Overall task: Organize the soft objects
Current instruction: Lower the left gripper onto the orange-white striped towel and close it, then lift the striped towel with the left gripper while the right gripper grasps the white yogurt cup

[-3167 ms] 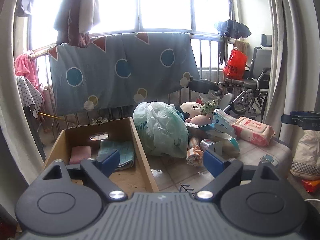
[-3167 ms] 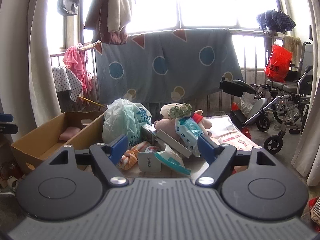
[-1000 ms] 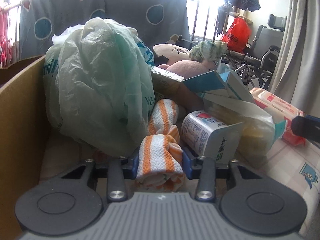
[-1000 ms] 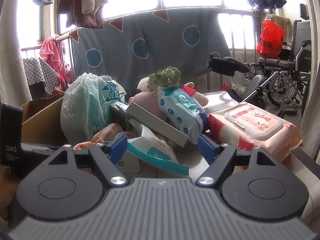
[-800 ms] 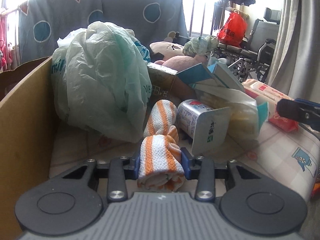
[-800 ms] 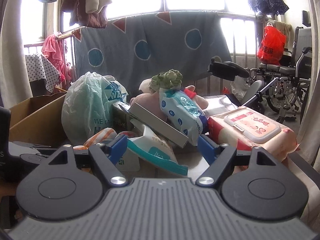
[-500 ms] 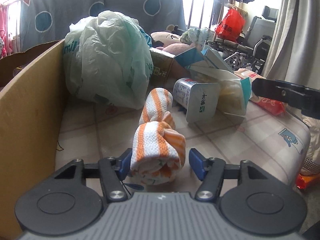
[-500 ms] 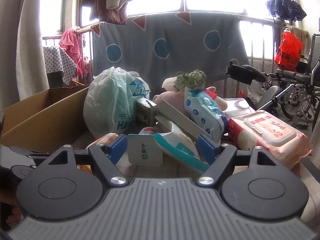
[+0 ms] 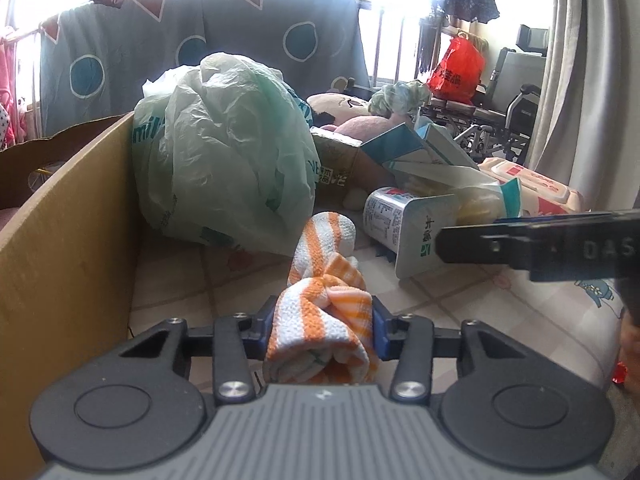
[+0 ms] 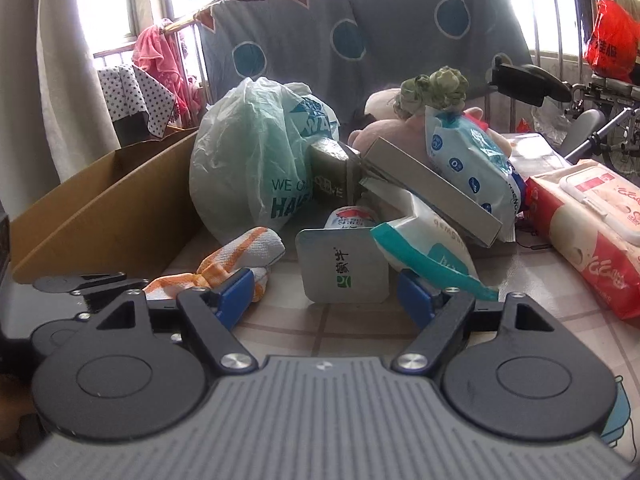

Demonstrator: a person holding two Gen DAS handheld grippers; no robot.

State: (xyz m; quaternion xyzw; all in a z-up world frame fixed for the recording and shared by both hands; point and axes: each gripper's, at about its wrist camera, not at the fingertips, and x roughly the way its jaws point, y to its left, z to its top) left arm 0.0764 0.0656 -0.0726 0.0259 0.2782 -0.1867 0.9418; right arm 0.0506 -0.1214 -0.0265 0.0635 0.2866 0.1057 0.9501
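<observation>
Towel (image 9: 320, 328): soft, light, knotted; likely sags if lifted.
Left gripper (image 9: 322, 322): clamped on towel's near bulge.
Right gripper (image 10: 326, 292): fingers wide, empty.
Hold: thick roll, not the loose far end.

Towel (image 9: 324, 312): orange-and-white stripes. Plastic bag (image 9: 228, 152): pale green, teal lettering. Hanging blanket (image 10: 360, 28): grey-blue, teal circles, red triangles. Wipes pack (image 10: 592, 236): red.

Tiled-pattern table (image 9: 256, 280), cardboard box (image 9: 68, 248), green plastic bag (image 9: 224, 160), striped towel (image 9: 320, 320), wipes pack (image 10: 592, 216)
</observation>
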